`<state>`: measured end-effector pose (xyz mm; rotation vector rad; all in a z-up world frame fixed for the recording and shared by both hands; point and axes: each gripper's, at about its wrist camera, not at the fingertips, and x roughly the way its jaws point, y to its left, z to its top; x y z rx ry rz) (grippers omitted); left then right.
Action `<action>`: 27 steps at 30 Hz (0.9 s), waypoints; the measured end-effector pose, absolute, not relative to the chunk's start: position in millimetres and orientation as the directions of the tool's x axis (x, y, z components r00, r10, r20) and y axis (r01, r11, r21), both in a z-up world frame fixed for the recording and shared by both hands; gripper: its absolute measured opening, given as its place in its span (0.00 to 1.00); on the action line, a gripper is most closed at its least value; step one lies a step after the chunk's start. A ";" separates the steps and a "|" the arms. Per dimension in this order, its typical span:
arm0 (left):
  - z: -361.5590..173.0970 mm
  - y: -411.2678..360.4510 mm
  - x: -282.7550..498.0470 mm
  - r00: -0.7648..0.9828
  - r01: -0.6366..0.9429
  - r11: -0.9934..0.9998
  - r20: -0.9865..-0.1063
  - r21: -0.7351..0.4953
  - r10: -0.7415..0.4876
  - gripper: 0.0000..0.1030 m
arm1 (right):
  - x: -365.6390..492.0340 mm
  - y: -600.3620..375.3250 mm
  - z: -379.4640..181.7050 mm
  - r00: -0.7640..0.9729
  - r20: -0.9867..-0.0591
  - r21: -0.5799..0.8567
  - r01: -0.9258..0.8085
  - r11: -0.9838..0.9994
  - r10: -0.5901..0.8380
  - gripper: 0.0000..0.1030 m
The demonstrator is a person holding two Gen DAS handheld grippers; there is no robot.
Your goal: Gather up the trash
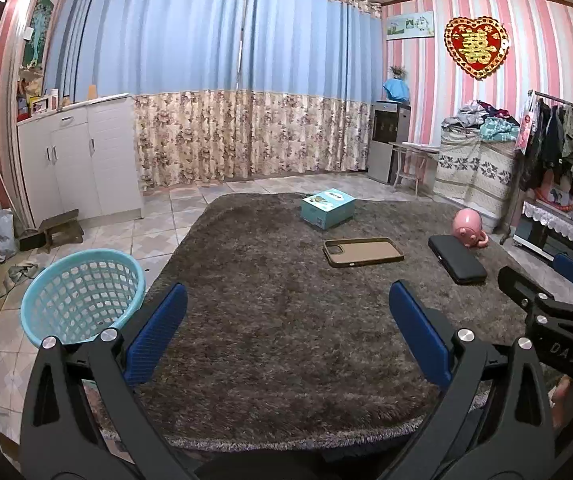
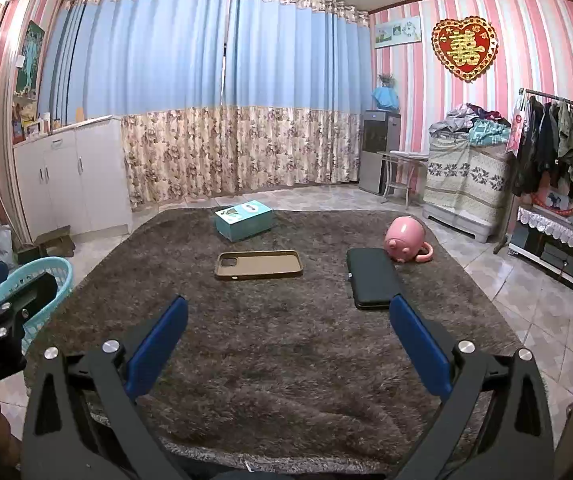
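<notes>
Four things on the rug (image 2: 270, 344): one teal box (image 2: 243, 219), one brown phone case (image 2: 259, 265), one black case (image 2: 371, 278), one pink pig toy (image 2: 404, 243). One blue basket (image 1: 82, 294) sits off the rug on the tiles. Two grippers are in play, the left gripper (image 1: 286, 332) and right gripper (image 2: 286, 340), two blue pads apiece, and both spread wide with nothing between them.

Shaggy rug (image 1: 278, 320), perforated plastic basket (image 1: 82, 292)
</notes>
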<state>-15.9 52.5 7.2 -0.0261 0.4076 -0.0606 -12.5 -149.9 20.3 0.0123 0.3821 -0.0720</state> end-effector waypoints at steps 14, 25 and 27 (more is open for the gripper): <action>4.9 54.3 -12.4 0.914 0.041 0.999 -0.401 -0.034 -0.051 0.95 | -12.9 -148.9 23.6 0.932 -0.359 -0.009 0.054 0.999 -0.053 0.96; 3.0 55.8 -11.6 0.913 0.033 0.999 -0.406 -0.034 -0.044 0.95 | -14.8 -143.1 23.7 0.935 -0.353 -0.018 0.042 0.999 -0.046 0.96; 2.6 56.4 -11.6 0.912 0.032 0.999 -0.407 -0.033 -0.043 0.95 | -14.8 -143.2 23.6 0.934 -0.354 -0.017 0.043 0.999 -0.046 0.96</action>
